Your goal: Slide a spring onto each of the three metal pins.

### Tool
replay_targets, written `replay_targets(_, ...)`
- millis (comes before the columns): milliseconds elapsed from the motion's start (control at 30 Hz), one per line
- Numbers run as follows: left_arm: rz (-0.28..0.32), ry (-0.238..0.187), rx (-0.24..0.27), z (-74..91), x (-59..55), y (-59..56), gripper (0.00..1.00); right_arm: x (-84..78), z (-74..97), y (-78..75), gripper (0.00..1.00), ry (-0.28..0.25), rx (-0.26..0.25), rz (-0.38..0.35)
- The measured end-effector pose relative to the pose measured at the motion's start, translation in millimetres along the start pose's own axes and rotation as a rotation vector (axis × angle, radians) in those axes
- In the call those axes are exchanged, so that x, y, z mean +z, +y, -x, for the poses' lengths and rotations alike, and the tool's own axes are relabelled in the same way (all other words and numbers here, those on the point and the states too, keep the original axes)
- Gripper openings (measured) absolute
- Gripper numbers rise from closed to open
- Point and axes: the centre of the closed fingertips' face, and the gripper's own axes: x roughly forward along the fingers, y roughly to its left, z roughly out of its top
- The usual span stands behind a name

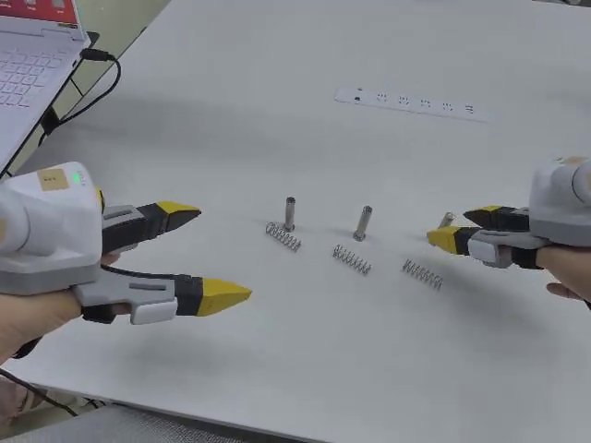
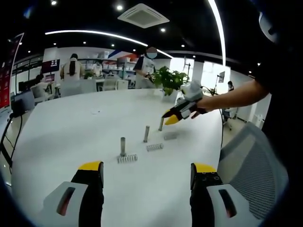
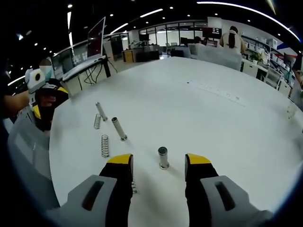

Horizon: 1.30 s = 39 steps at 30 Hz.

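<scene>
1. Laptop (image 1: 28, 55) sat at the far left corner of the table (image 1: 277, 369), with a black cable (image 1: 97, 88) plugged into its side.
2. Left gripper (image 1: 224, 254) hovered over the table's left side, jaws spread wide and holding nothing.
3. Left pin (image 1: 290, 213) stood upright, and the left spring (image 1: 283, 236) lay flat just in front of it.
4. Middle pin (image 1: 363, 222) stood upright, and the middle spring (image 1: 352, 259) lay flat near its foot.
5. Power strip (image 1: 411, 102) lay well behind the pins.
6. Right spring (image 1: 422, 273) lay flat on the table, near the right gripper.
7. Right gripper (image 1: 448, 227) was spread wide and empty; the right pin (image 3: 163, 157) stood between its jaw tips, touching neither.
</scene>
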Motion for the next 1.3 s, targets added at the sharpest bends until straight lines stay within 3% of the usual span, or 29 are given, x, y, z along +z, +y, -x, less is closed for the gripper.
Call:
replay_targets(567, -0.024, 0.009, -0.017, -9.9, 2.8, 3.3, 0.72, -5.6, 19.9, 2.3, 0.54, -0.04, -0.001, -0.025)
replay_targets(900, -0.029, 0.013, -0.023, -12.8, 3.5, 2.4, 0.72, -12.5, 32.1, 11.1, 0.5, -0.041, 0.024, -0.012)
replay_targets(1300, -0.025, 0.029, -0.009, -8.1, -3.5, 3.3, 0.72, -31.5, 32.4, 34.5, 0.43, 0.018, 0.085, 0.085)
